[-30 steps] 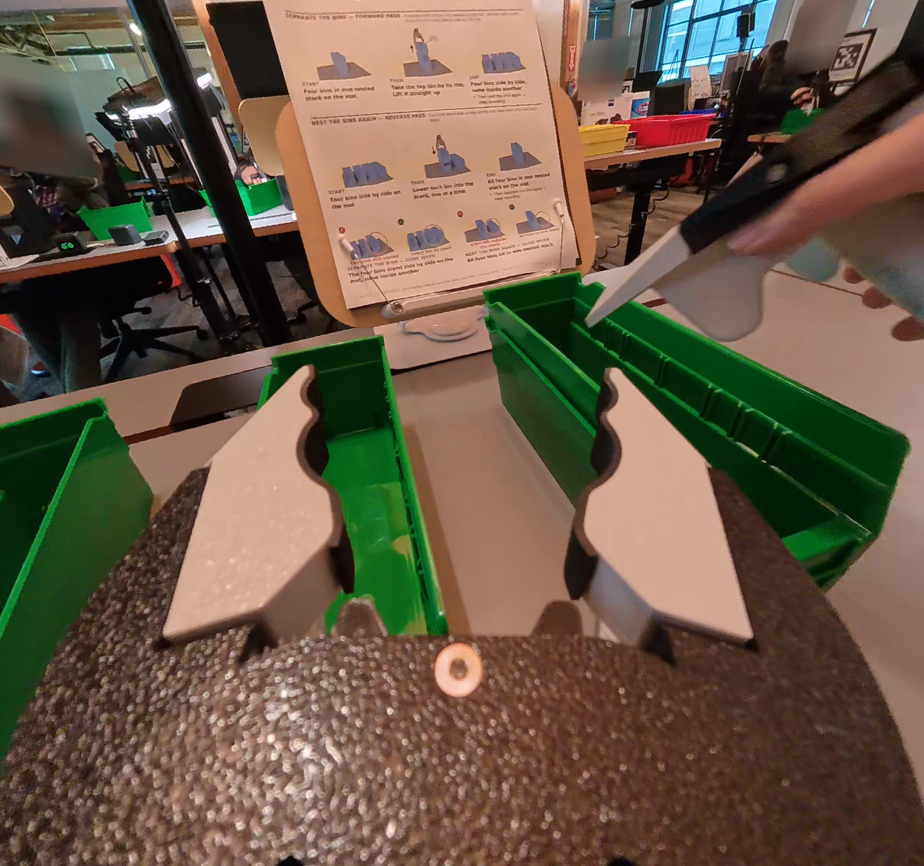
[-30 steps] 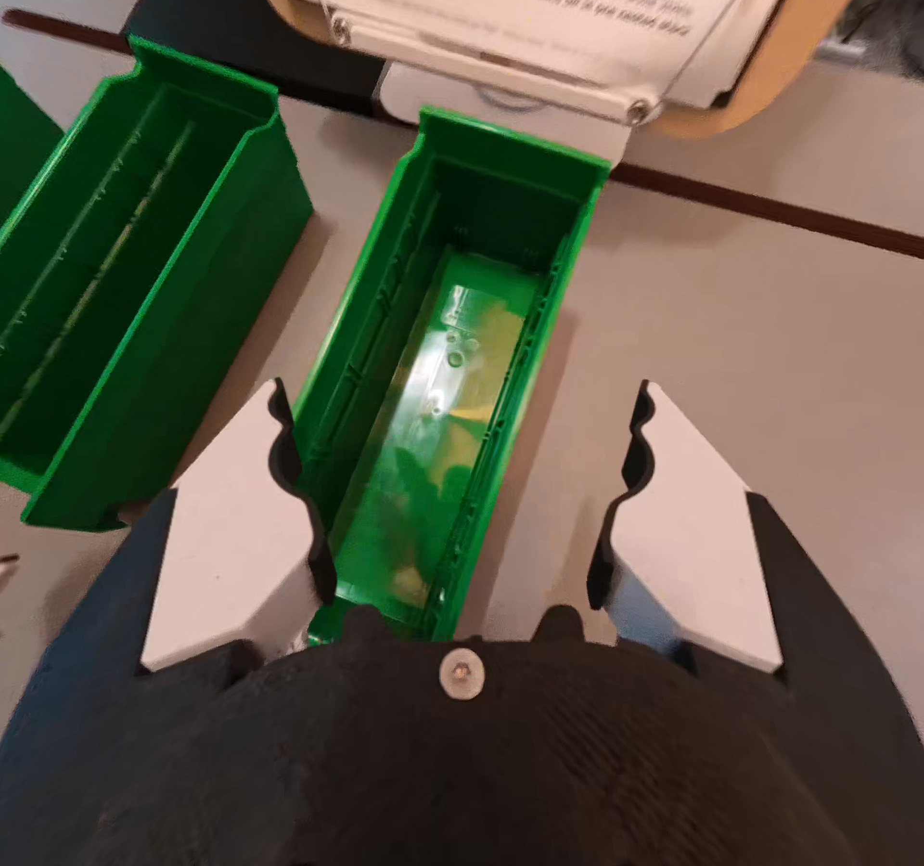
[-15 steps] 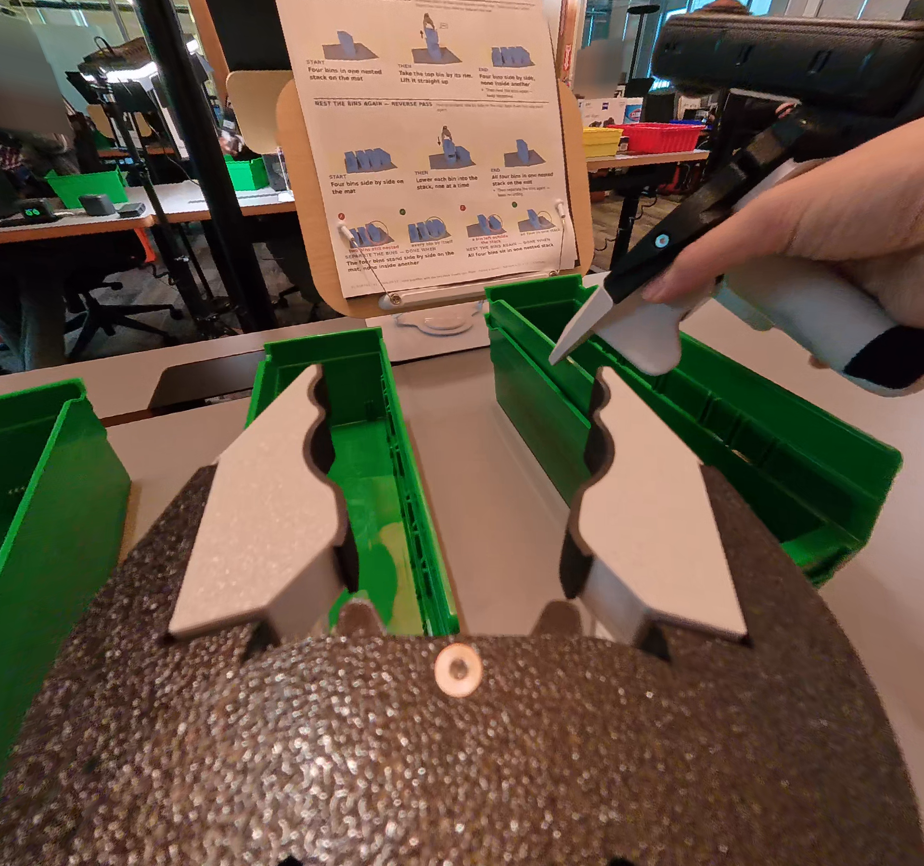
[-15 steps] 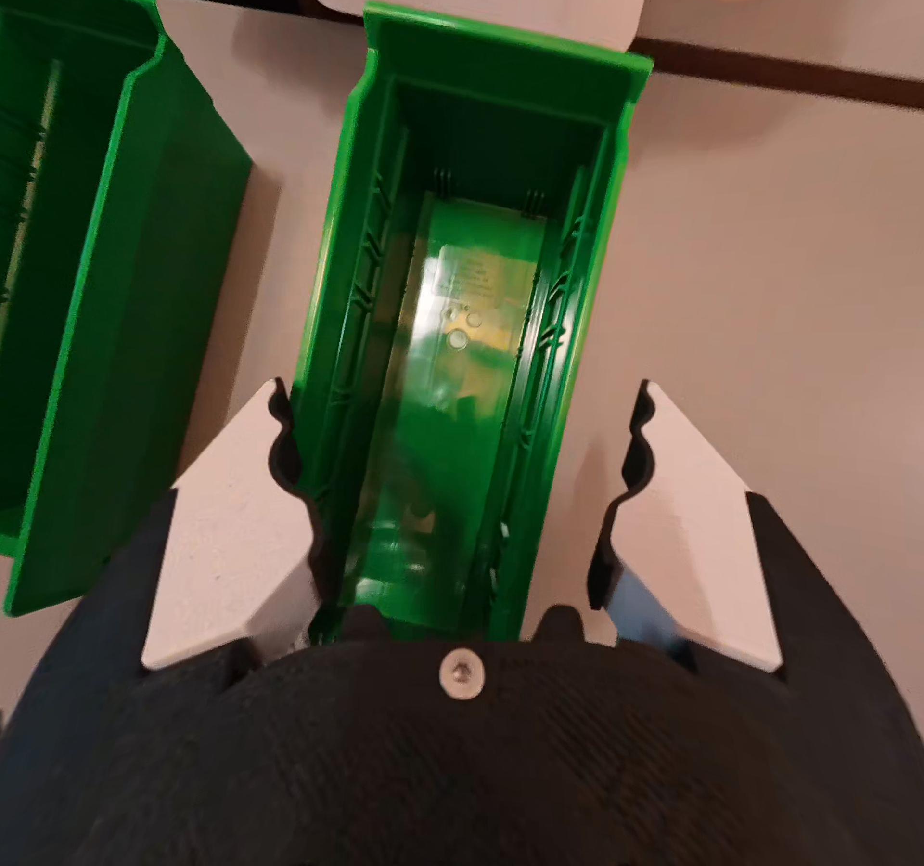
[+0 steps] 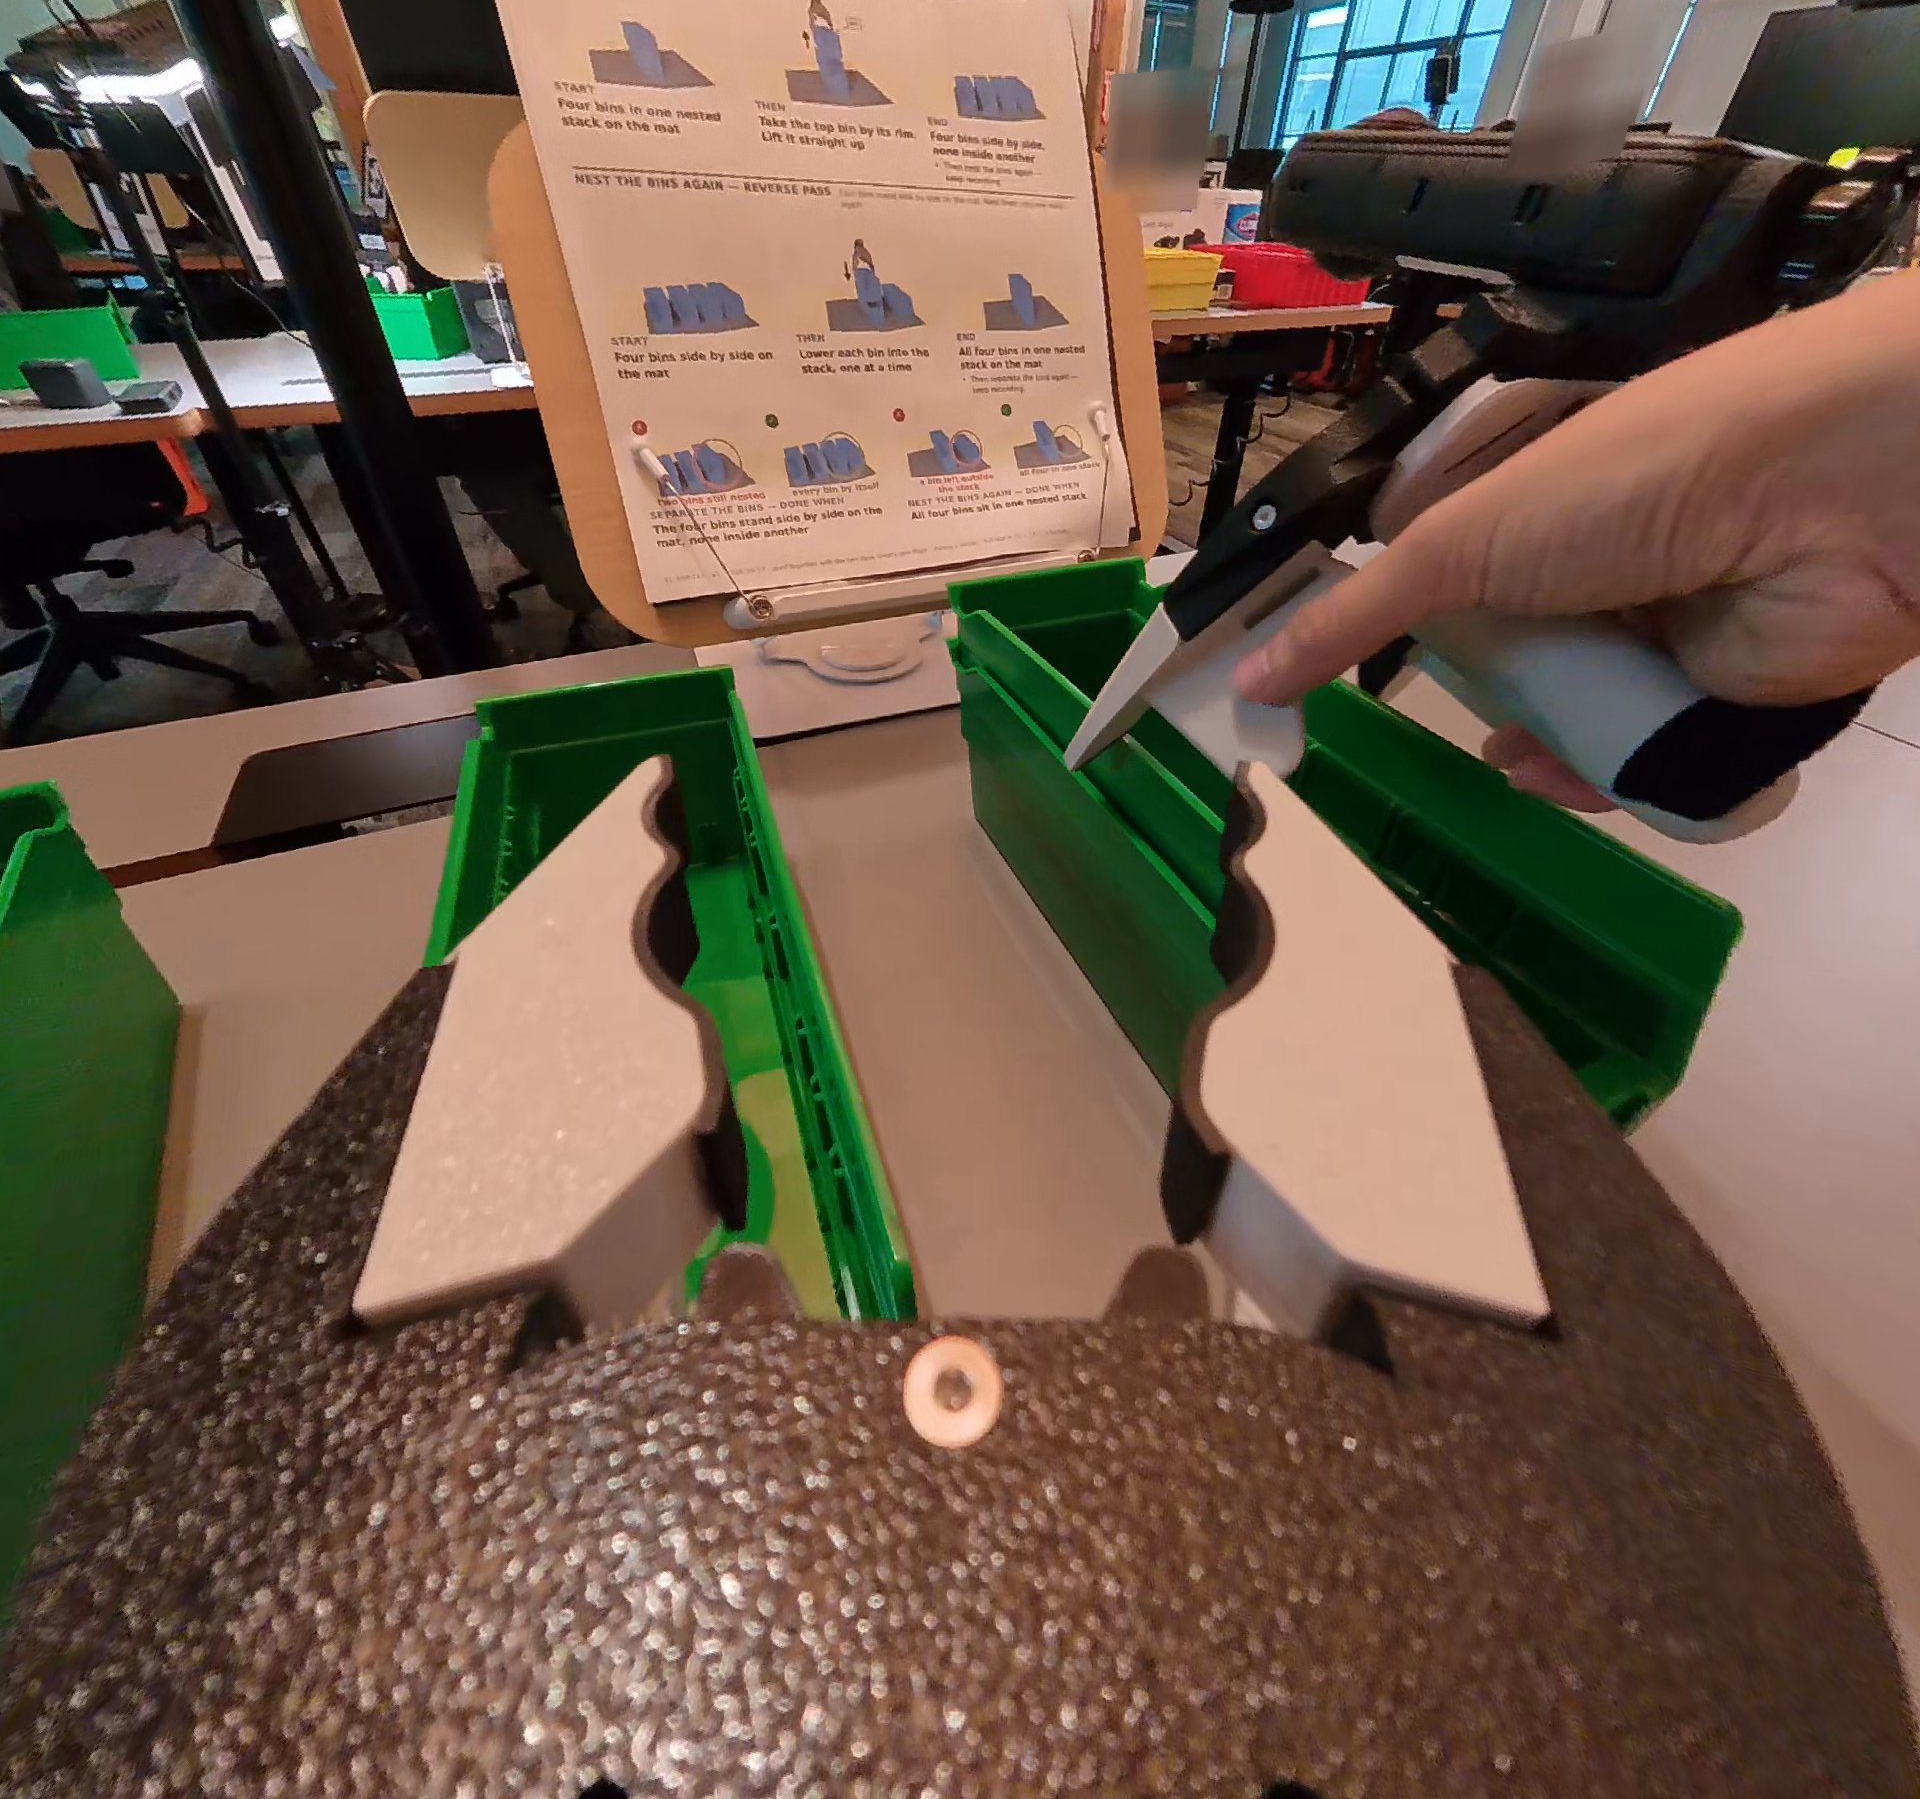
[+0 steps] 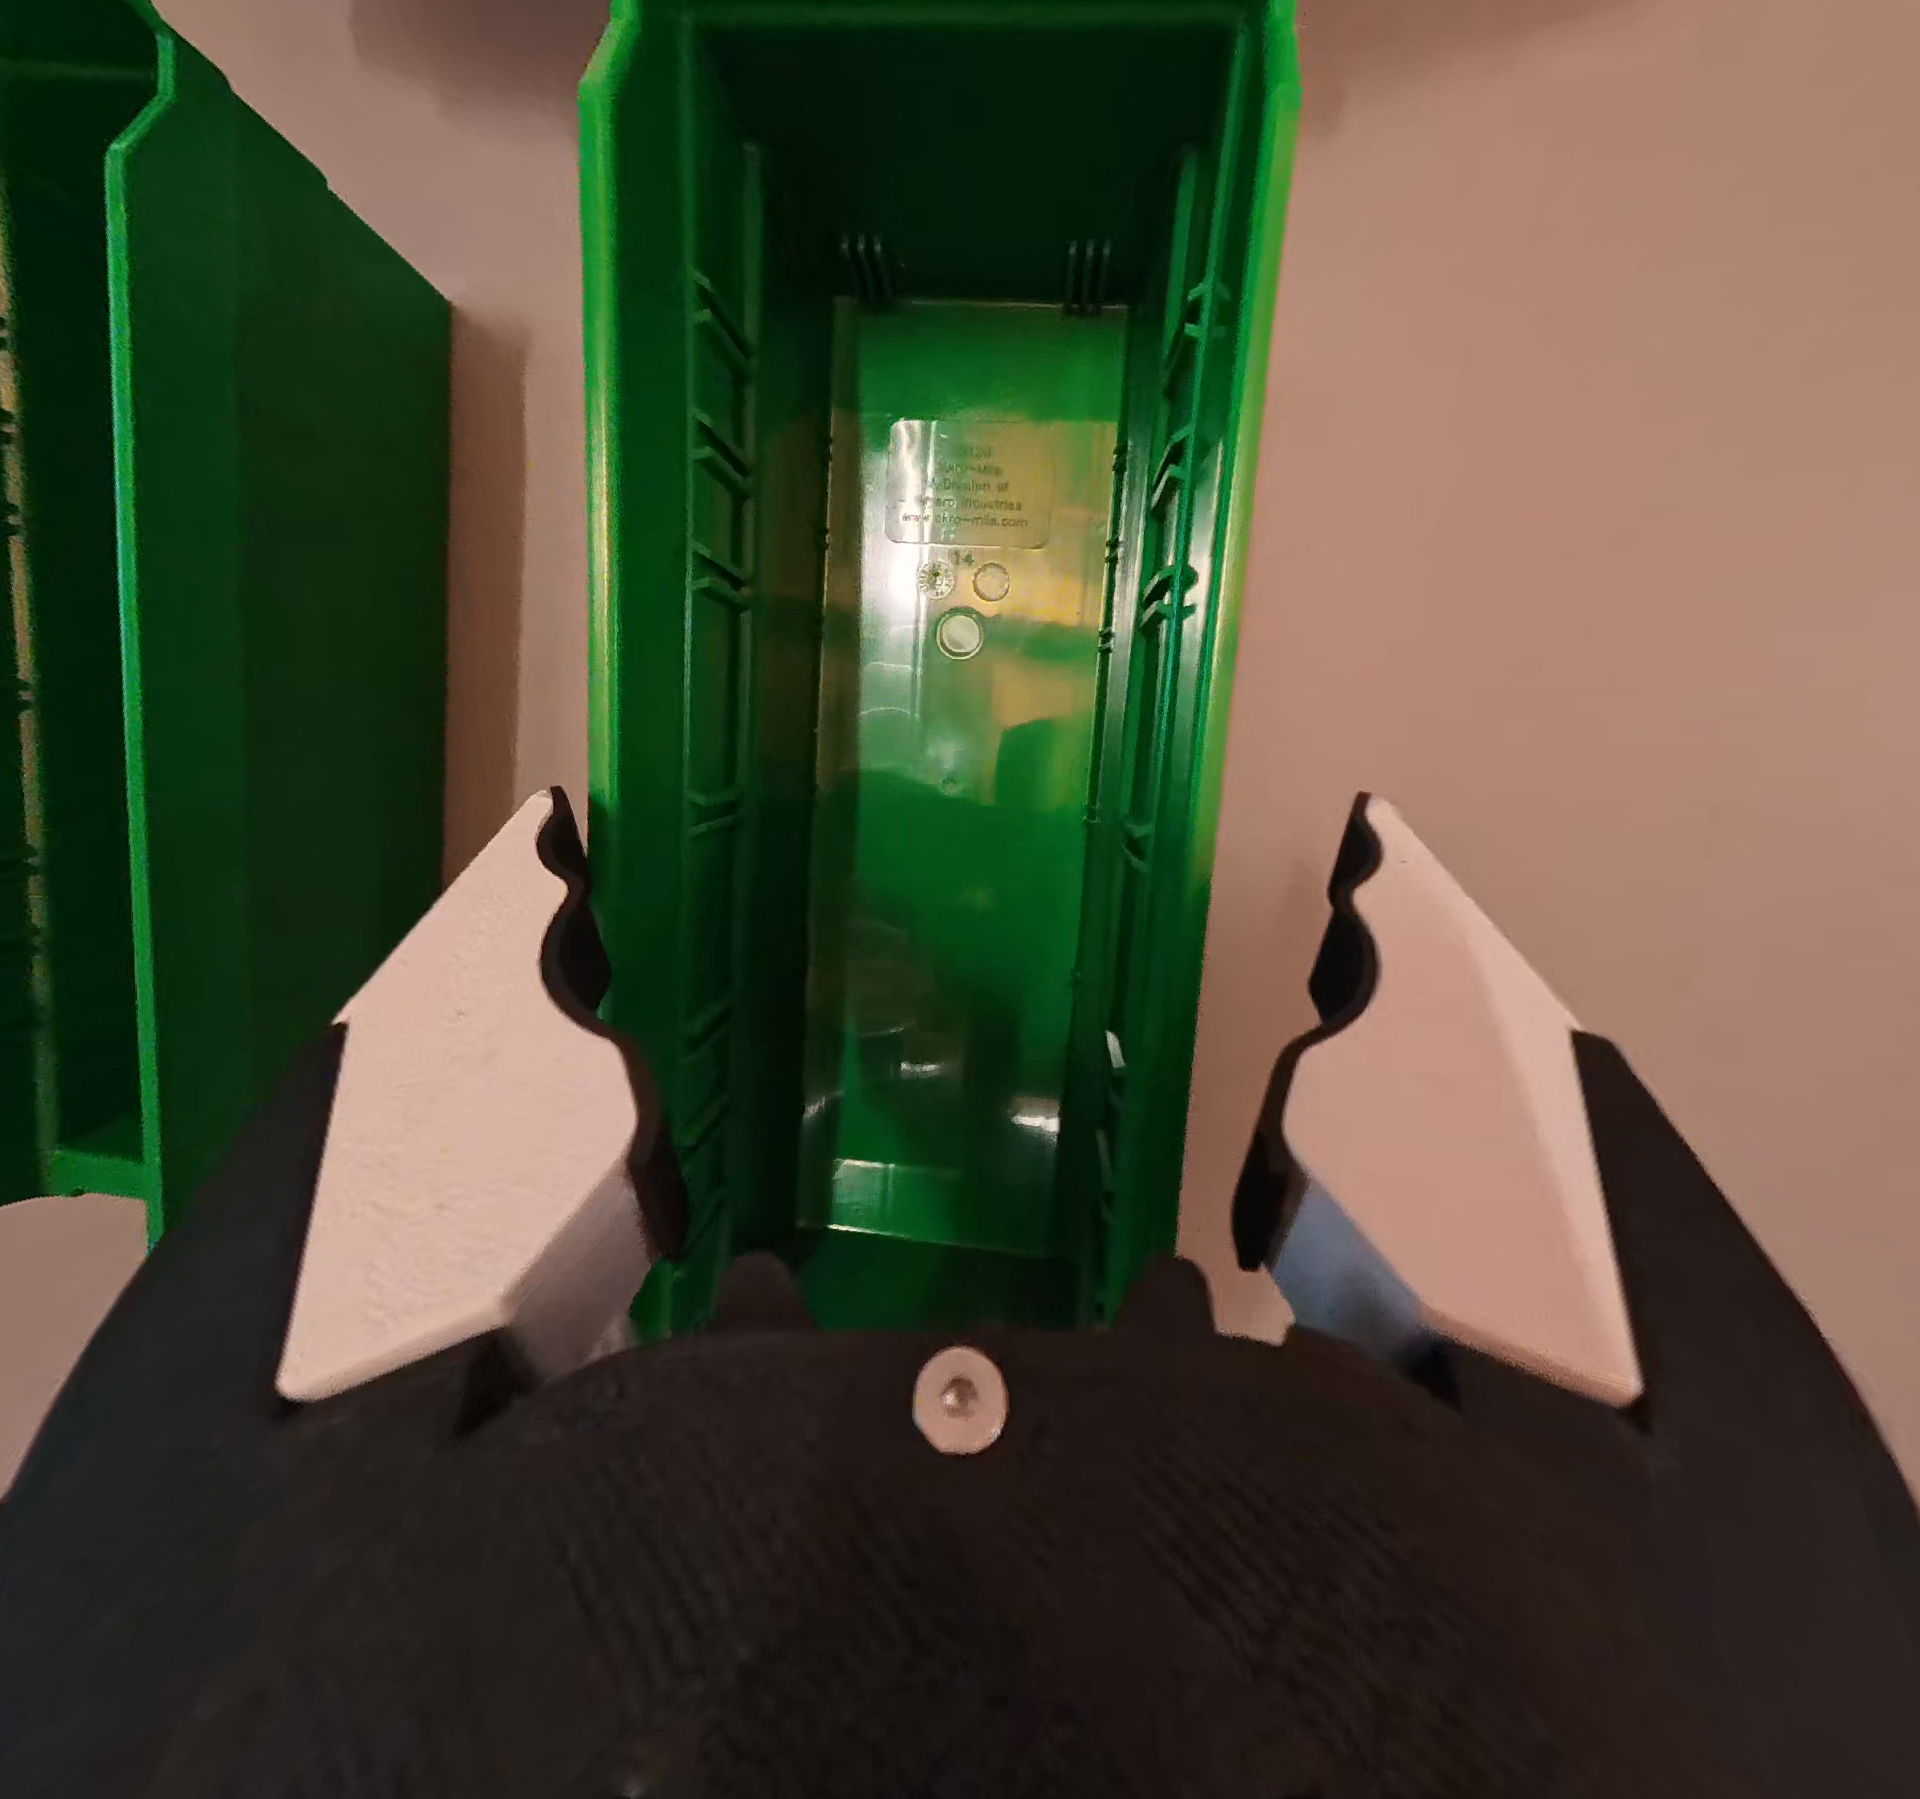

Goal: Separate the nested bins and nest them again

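Bins stand apart on the desk (image 5: 966,918); the right-hand stack (image 5: 1455,876) seems to hold two nested, judging by its doubled rim. My right tool (image 6: 961,1001) is spread wide, straddling that stack from above, left finger (image 6: 468,1053) just outside its wall. My left tool (image 5: 940,1001) is also wide, empty, low near the middle bin (image 5: 623,741). I judge separating is not finished: next I must pinch the inner bin's rim and lift it straight up.
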The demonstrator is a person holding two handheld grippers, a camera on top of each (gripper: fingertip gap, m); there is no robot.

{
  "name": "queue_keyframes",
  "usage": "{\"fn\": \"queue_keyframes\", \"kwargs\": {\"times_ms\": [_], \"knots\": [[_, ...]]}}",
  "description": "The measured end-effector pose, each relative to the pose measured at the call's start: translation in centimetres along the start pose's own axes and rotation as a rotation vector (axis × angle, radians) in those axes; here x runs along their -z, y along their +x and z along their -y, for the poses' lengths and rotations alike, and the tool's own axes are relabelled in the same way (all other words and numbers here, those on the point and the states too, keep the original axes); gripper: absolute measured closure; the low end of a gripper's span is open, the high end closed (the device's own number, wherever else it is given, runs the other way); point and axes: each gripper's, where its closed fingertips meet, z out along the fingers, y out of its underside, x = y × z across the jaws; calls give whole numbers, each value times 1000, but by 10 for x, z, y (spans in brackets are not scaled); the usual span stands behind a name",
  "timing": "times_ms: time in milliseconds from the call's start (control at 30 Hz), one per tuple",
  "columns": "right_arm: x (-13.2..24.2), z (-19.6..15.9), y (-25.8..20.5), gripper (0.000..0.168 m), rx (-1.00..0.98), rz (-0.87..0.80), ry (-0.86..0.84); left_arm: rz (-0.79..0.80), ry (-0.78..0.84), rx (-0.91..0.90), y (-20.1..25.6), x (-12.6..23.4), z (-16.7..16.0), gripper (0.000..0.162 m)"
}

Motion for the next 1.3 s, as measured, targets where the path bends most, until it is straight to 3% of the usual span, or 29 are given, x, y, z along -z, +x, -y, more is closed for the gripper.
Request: {"fn": "queue_keyframes", "kwargs": {"times_ms": [100,600,833,1300], "knots": [[-2,-5,-12,49,-14,77,-26,-10,-3,2,2,0,0,61],[-6,-17,-9,42,68,24,-153,-66,-63,19,9,-7,-14,62],[-3,-20,-9,56,90,42,-239,-96,-104,25,13,-10,-23,62],[10,-22,-14,64,129,107,-321,-135,-178,4,25,-18,-38,62]]}}
